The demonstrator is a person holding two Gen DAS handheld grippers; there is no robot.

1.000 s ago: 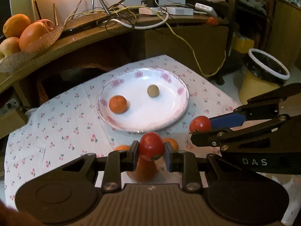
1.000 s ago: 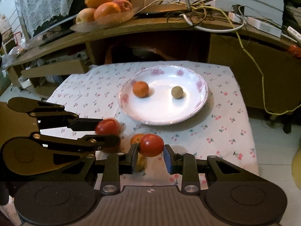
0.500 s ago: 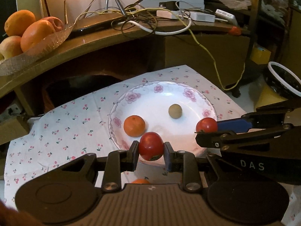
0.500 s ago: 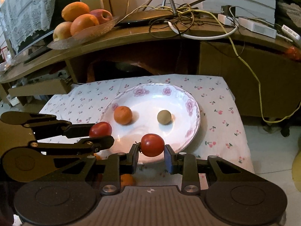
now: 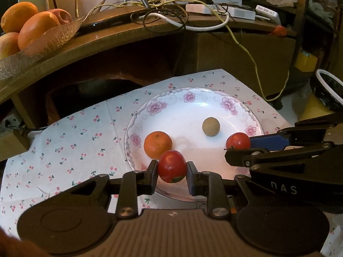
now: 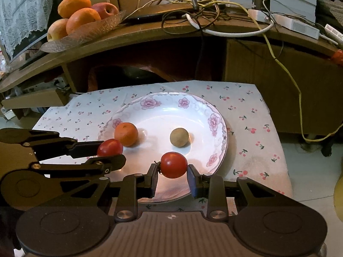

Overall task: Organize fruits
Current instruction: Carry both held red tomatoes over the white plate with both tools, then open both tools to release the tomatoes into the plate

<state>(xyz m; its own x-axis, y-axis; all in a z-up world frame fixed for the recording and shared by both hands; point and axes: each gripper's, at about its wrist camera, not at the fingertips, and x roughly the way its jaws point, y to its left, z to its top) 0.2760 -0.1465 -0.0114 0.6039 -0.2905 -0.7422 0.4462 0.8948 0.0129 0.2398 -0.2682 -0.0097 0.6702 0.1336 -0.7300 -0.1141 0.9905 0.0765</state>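
Observation:
A white plate (image 5: pixel 193 107) (image 6: pixel 171 105) with pink flowers lies on the cherry-print cloth. On it sit a small orange (image 5: pixel 158 144) (image 6: pixel 126 133) and a round tan fruit (image 5: pixel 211 126) (image 6: pixel 179 137). My left gripper (image 5: pixel 171 169) is shut on a red tomato (image 5: pixel 172 166) over the plate's near left edge; it also shows in the right wrist view (image 6: pixel 110 150). My right gripper (image 6: pixel 173 168) is shut on a second red tomato (image 6: pixel 173 165) over the plate's near part; it also shows in the left wrist view (image 5: pixel 238 143).
A wooden shelf (image 5: pixel 107 40) rises behind the table, with a glass dish of oranges and apples (image 5: pixel 32 27) (image 6: pixel 81 19) and tangled cables (image 5: pixel 182 19). A white-rimmed bin (image 5: pixel 328 92) stands on the floor at right. The cloth's edge drops off at right (image 6: pixel 278 150).
Both grippers have moved forward with their tomatoes, from over the cloth in front of the plate to over the plate itself. The loose oranges near the front edge have dropped out of view.

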